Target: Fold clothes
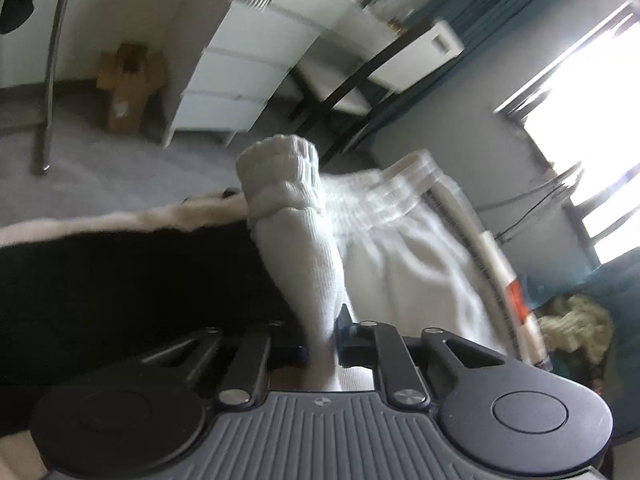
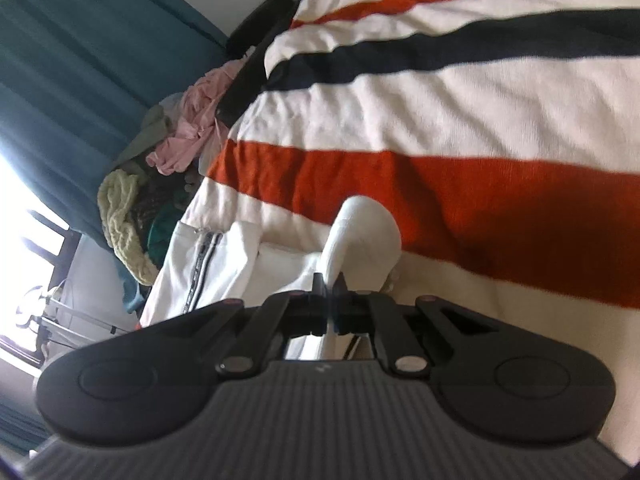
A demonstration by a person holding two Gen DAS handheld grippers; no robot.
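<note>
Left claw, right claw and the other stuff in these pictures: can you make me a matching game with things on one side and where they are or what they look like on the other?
Things:
1. left claw
2. right claw
3. cardboard box
4. pink clothes

Places or states:
A. standing on the grey floor by the white drawers
B. crumpled in a pile beside the striped blanket
C. shut on a white ribbed sock
D. shut on smooth white fabric above the striped blanket

Pairs: 1-C, 2-D, 3-A, 4-B
</note>
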